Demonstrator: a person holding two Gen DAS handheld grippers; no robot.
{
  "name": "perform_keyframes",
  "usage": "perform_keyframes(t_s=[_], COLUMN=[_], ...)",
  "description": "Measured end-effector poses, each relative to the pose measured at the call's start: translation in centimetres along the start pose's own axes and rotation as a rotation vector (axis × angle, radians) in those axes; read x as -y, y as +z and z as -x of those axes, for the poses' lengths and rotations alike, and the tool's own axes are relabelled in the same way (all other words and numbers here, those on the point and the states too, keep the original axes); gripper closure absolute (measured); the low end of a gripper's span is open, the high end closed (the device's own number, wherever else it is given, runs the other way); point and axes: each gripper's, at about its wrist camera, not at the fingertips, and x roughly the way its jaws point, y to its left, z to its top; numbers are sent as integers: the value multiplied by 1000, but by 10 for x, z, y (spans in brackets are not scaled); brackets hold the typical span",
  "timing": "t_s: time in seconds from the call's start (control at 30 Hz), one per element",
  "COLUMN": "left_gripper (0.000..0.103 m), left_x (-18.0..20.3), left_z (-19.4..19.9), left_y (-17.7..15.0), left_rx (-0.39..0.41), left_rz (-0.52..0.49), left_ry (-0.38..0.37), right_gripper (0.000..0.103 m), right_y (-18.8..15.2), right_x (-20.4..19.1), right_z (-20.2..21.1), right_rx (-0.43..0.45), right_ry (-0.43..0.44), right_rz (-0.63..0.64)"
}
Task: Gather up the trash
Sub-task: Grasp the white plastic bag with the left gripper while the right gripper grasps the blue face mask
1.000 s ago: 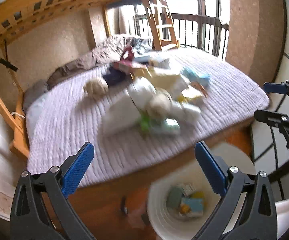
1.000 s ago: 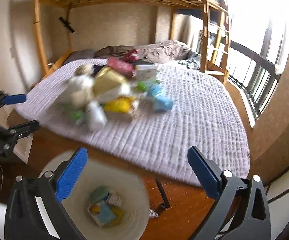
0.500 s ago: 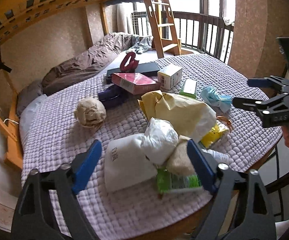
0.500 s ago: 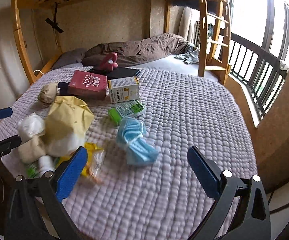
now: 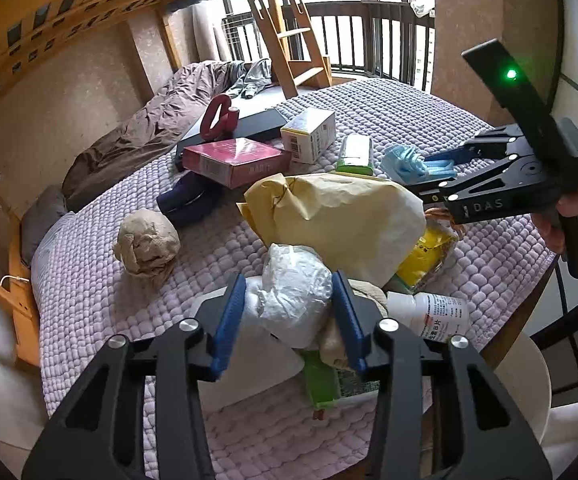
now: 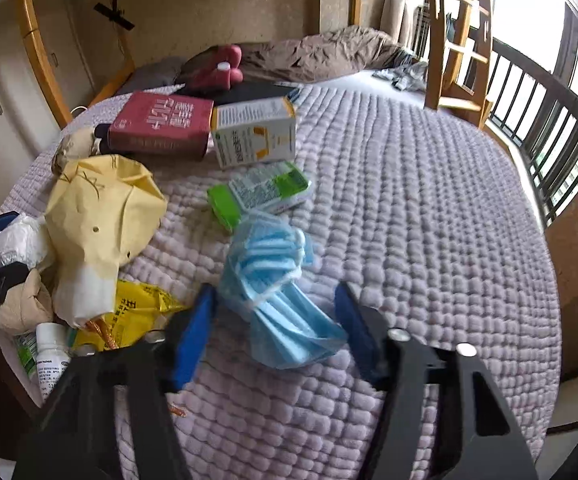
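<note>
A pile of trash lies on the quilted bed (image 5: 101,304). My left gripper (image 5: 289,322) is open, its blue pads on either side of a crumpled white plastic bag (image 5: 293,296), seemingly touching it. A yellow paper bag (image 5: 341,216) lies behind it. My right gripper (image 6: 275,330) is open, its pads straddling a bundle of blue face masks (image 6: 277,280) on the quilt. In the left wrist view, the right gripper (image 5: 437,174) reaches to the masks (image 5: 405,164).
A brown paper ball (image 5: 147,242), red box (image 5: 235,160), white-yellow carton (image 6: 255,134), green packet (image 6: 265,192), yellow wrapper (image 6: 137,312) and white bottle (image 5: 433,314) lie around. A white bin rim (image 5: 529,380) stands below the bed's edge at the right. A wooden ladder (image 6: 457,36) stands behind.
Both grippers moved from above the bin up and forward over the bed. The left has narrowed around the white bag; the right has narrowed around the blue masks.
</note>
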Motion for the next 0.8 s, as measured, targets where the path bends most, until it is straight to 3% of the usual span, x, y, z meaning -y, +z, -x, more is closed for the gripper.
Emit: perform_keyframes(t_s=[0.07,0.5,0.63,0.73,0.8], left_gripper=[62,68,67,61,61], left_x=[-1,-13,-12,-11,-8], left_z=[0,19,15,15,14], left_y=[0,2,2,0,-1], left_rx=[4,50,26,22,20], left_rz=[7,113,113,115,96], left_ry=[-5,-46,-40,-41,-25], right_gripper=[55,62,62,41,40], right_y=[0,-3,-9,-11,-13], right_x=[0,9,2,2,4], right_z=[0,40,39,35,34], right_rx=[8,97,75,55,50], right_ry=[1,57,32,12,15], right_rz=[0,-61,-14,-10,-25])
